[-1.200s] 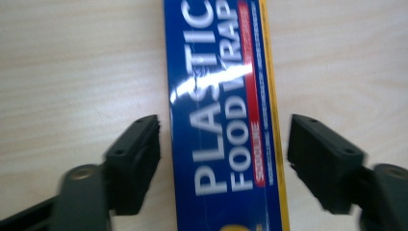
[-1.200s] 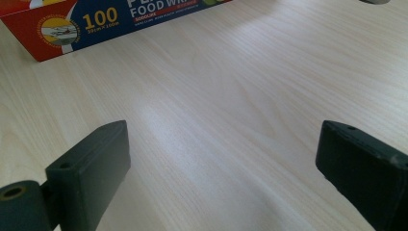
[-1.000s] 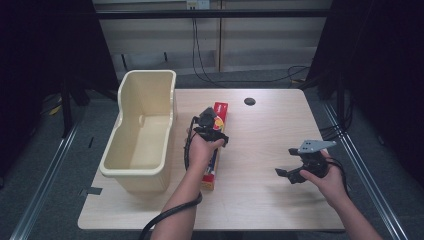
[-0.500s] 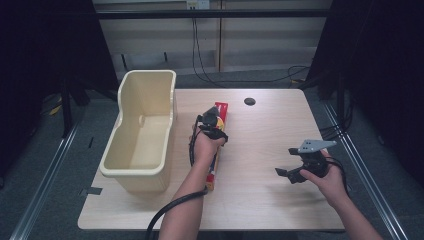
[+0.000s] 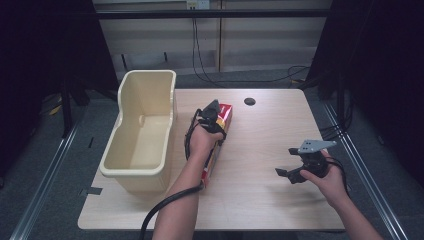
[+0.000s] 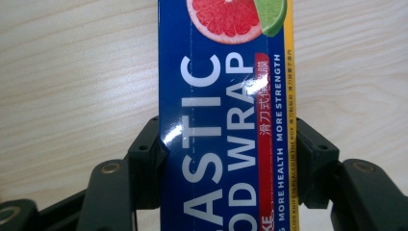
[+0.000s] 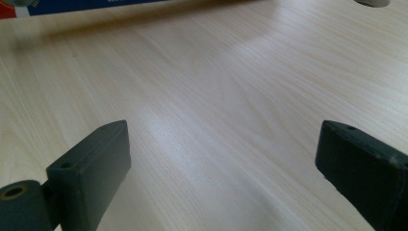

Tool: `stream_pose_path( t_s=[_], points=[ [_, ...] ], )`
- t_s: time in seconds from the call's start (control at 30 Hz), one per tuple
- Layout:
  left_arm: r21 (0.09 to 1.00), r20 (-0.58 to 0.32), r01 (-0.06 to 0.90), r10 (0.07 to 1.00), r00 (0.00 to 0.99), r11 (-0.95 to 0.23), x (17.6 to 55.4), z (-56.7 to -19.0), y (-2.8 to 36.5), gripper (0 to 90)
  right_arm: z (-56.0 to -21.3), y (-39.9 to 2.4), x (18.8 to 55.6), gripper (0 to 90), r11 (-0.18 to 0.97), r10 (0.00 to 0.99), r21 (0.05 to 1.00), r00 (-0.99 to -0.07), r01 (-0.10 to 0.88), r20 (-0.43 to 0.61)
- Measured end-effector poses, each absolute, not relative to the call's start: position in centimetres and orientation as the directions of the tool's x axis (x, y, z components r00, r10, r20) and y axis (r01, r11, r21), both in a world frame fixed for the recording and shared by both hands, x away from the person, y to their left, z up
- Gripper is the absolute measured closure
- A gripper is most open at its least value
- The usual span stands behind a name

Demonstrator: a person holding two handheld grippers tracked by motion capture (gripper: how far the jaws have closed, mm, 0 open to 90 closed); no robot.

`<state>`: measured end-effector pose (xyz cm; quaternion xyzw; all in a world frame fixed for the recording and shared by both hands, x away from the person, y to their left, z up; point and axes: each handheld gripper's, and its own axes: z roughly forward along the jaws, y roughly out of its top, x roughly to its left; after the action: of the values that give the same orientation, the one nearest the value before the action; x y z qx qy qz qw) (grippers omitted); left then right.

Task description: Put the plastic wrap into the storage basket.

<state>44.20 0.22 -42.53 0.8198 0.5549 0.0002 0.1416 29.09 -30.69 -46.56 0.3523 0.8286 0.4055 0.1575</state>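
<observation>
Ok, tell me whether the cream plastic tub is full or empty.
Empty: the cream plastic tub shows only its bare inner floor and walls.

Overhead view faces the table (image 5: 260,200); claw cameras skim it closely.

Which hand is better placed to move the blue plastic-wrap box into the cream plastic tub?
Left. The left gripper is shut on the blue plastic-wrap box, right beside the cream plastic tub. The right gripper is open over bare table, farther off.

A lab recording booth: a bare tabletop (image 5: 260,195) ringed by black curtains (image 5: 45,60), floor rails (image 5: 45,185) and loose cables (image 5: 210,60).
</observation>
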Motion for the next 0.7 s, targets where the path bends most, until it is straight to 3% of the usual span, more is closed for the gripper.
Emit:
stream_pose_path(
  t_s=[0.7],
  points=[
    [0.228,-0.216,0.902,0.884,0.414,-0.367,43.5,-35.0,3.5,40.4,-46.5,-30.7,29.1,4.9,0.415,0.712,0.789,-0.701,0.452,0.027]
  ],
)
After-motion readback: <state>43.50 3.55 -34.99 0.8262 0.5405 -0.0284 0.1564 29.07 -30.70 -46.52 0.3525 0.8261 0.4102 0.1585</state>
